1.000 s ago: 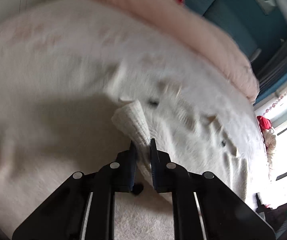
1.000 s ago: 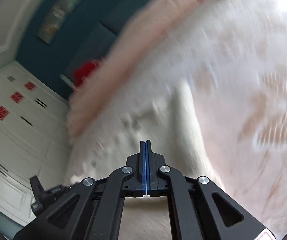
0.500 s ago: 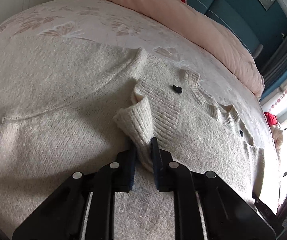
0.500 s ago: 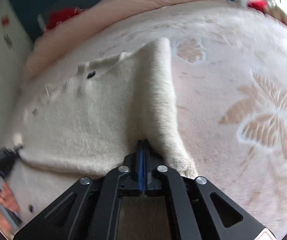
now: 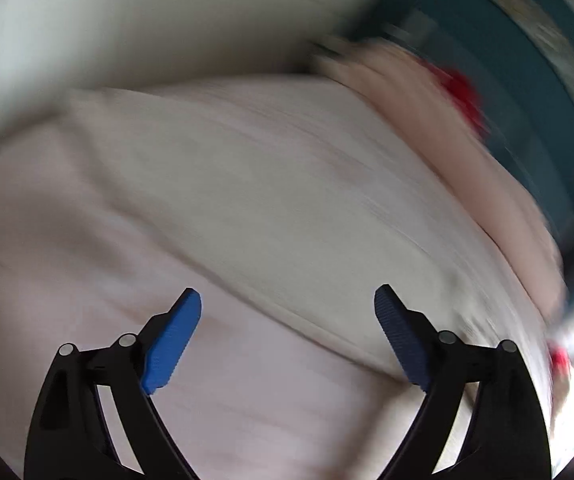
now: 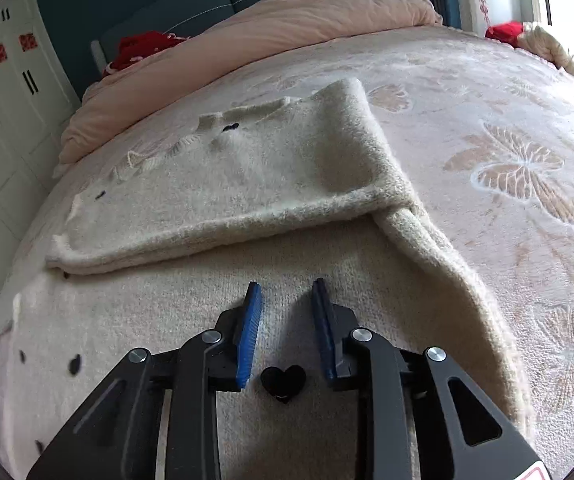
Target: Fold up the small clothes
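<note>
Both tongs opening, nothing between them: right tongs (image 6: pixel 287 300), left tongs (image 5: pixel 287 312); folded cardigan (image 6: pixel 247 184) lengthwise left-right

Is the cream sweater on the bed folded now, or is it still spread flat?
Partly folded. The sweater's upper part lies doubled over its lower part, the folded edge running across it. One sleeve is not tucked in.

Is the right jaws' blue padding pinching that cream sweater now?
Apart. The right wrist view shows the right gripper opening, nothing between its jaws, with the sweater lying flat beneath.
</note>
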Demonstrator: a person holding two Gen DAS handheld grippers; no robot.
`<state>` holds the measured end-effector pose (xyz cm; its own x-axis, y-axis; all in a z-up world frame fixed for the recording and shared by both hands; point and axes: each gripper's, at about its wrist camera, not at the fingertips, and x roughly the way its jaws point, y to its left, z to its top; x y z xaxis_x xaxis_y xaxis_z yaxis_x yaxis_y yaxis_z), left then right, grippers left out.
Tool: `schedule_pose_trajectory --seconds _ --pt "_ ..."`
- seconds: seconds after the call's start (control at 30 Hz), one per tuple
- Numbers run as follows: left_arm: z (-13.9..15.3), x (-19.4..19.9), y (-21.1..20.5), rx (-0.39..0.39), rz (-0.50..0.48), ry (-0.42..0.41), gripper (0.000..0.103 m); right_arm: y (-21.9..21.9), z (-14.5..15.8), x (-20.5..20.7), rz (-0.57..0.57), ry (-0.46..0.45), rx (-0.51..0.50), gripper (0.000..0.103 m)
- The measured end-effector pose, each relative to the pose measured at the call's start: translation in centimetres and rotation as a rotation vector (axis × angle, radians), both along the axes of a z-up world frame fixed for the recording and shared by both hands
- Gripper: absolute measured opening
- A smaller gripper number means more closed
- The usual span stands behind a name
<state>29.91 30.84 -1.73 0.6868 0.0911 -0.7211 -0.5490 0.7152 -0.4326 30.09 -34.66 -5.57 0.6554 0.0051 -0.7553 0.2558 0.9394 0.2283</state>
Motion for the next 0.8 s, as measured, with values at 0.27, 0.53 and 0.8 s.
schedule_pose_trajectory --seconds 0.27,0.53,0.8 --pt "-2.0 0.0 14.1 0.007 0.326 0.056 0.086 3.7 -0.6 -0.4 0.019 0.017 -0.207 0.034" --pt "1.7 4.9 12.4 0.036 0.192 0.02 0.01 3.8 -1.0 -0.2 0.018 0.015 -0.231 0.035" --pt "15.9 7.5 -9.5 0.188 -0.345 -0.292 0.01 3.7 -1.2 -0.1 0.015 0.004 -0.224 0.035"
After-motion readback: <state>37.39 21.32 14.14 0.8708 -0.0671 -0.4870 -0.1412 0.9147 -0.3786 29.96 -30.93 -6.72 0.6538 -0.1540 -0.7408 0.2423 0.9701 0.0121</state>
